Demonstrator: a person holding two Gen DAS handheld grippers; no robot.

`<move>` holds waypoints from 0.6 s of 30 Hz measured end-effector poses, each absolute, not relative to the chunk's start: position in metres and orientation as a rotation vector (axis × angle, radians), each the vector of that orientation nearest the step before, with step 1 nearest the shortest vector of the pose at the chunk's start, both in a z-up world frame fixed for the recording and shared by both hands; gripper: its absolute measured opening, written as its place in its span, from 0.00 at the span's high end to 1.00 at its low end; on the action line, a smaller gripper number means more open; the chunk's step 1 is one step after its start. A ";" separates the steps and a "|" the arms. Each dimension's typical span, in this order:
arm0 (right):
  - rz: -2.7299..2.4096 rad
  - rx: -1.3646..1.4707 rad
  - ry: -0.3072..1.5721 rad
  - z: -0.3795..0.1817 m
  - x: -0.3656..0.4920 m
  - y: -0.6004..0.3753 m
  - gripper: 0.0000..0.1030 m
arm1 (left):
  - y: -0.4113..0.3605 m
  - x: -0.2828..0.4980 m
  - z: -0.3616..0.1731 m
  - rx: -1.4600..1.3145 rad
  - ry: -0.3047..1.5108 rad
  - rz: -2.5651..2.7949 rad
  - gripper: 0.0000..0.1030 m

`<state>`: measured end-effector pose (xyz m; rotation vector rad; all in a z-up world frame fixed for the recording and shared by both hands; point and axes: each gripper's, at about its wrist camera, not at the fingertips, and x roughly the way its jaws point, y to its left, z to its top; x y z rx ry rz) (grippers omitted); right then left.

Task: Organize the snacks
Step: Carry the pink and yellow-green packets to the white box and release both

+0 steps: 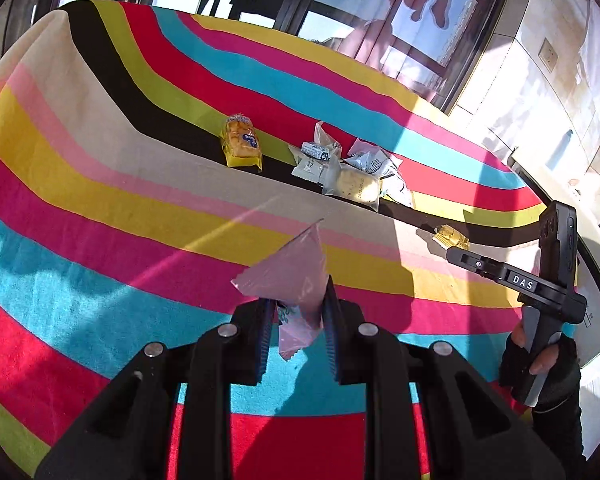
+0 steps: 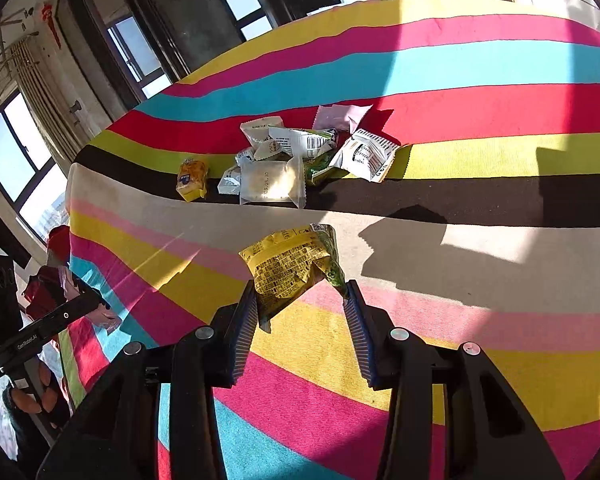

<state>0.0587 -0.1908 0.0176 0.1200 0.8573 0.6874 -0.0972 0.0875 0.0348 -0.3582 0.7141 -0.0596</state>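
The left tool (image 1: 296, 320) pinches a thin pink plastic snack packet (image 1: 288, 276) above the striped tabletop (image 1: 100, 200); the right tool (image 2: 300, 308) holds a crinkled yellow printed snack pouch (image 2: 292, 264). Carry both level, grips firm, toward the pile of mixed wrapped snacks (image 2: 292, 160) beyond.

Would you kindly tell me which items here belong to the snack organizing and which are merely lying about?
Part of the job:
- pink snack packet in the left gripper
- yellow snack packet in the right gripper
- pile of snack packets
- orange bread packet

Just there:
- striped tablecloth
- wall socket
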 end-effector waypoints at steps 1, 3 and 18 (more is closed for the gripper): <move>0.705 0.108 0.859 0.018 0.052 -0.184 0.58 | 0.091 -0.102 0.034 -0.363 0.709 -0.055 0.78; 0.746 0.077 0.857 0.021 0.036 -0.167 0.58 | 0.097 -0.114 0.034 -0.374 0.693 -0.048 0.78; 1.004 -0.087 0.848 0.027 -0.073 -0.050 0.58 | 0.153 -0.221 0.034 -0.494 0.561 -0.019 0.78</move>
